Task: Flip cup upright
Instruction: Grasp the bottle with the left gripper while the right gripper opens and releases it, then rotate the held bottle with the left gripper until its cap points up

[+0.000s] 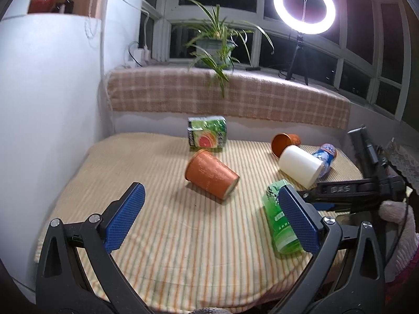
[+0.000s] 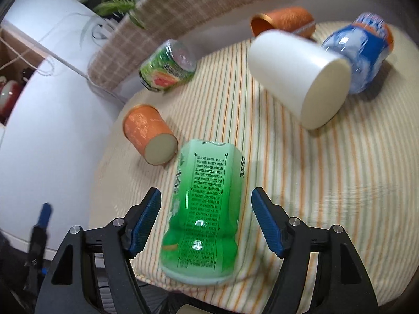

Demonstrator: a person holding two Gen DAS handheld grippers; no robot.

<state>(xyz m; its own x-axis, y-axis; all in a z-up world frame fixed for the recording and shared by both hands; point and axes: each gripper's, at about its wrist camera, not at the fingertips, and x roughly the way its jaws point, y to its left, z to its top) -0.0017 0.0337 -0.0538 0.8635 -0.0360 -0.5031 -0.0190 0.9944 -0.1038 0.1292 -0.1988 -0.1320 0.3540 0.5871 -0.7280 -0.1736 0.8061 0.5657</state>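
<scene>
Orange tapered paper cup (image 1: 211,177) on striped cloth (image 1: 167,235)

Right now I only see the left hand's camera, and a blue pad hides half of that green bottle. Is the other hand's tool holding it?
Observer: No. The right gripper is open. Its pads sit on either side of the green bottle, with a gap showing on both sides.
Operator: Which end of the white cup faces that hand?
Observer: The white cup lies on its side with its closed bottom facing the right gripper. Its opening points away.
Operator: And what is tucked behind it?
Observer: A blue-labelled bottle, clear plastic, also lying on its side. The right camera shows most of its length.
</scene>
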